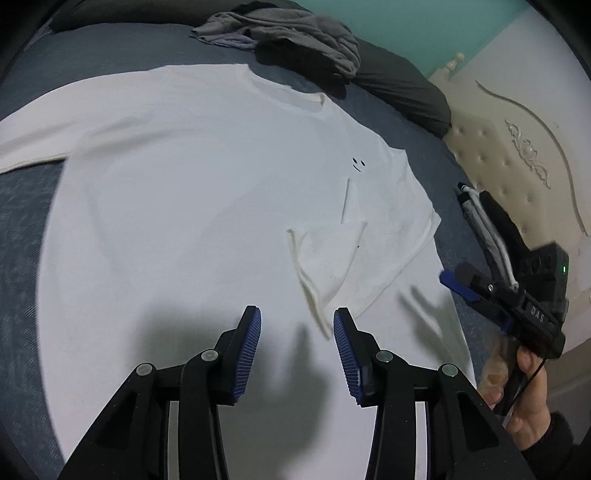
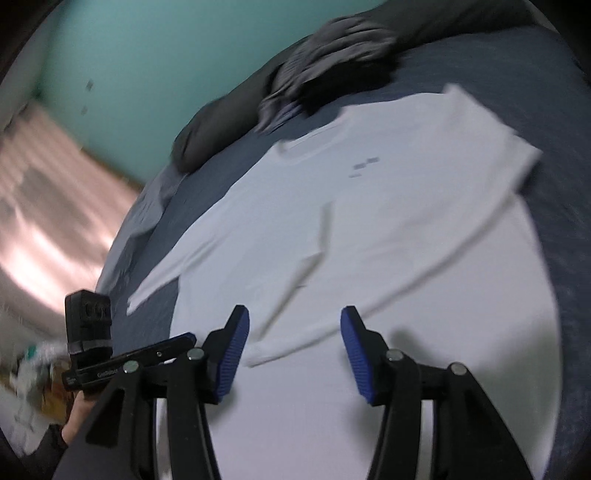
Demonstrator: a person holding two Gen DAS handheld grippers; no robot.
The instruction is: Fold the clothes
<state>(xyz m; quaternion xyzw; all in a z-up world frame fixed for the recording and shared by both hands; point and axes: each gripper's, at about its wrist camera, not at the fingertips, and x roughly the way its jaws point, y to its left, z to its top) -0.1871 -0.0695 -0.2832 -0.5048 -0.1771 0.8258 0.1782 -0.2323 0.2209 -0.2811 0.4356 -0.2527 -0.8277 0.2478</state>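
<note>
Blue bed [image 1: 22, 229]: white T-shirt [image 1: 192, 177] flat, sleeve folded in.

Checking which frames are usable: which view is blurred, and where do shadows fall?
Left wrist view: sharp centrally, fisheye-curved edges, dark shadows on the shirt just ahead of the fingers. Right wrist view: motion-smeared throughout, the shirt print unreadable.

A bed [image 1: 44, 66] with a dark blue cover fills most of both views. Behind it stands a teal wall [image 1: 424, 29]. A cream tufted headboard [image 1: 509, 155] with carved scrollwork rises at the bed's end.
</note>
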